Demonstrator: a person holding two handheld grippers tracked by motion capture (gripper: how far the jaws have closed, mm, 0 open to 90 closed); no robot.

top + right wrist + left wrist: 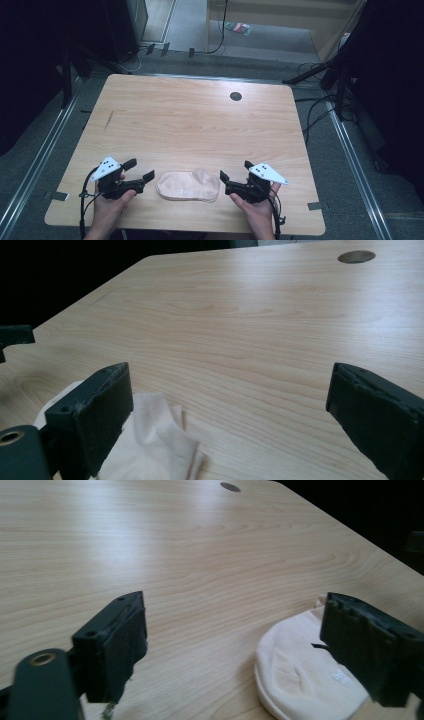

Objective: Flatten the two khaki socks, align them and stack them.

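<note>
A pale beige folded sock [189, 185] lies flat near the front edge of the wooden table [200, 120]. My left gripper [138, 170] rests just left of it, jaws wide open and empty. My right gripper [235, 170] rests just right of it, also open with nothing between its jaws. In the left gripper view the sock's rounded end [305, 675] lies by the right jaw. In the right gripper view the sock's open end [155, 440] lies by the left jaw.
A small dark round hole [235, 96] sits in the tabletop near the far edge. Cables [320, 107] and dark stands surround the table on the floor. A metal rail [35, 170] runs along the left side.
</note>
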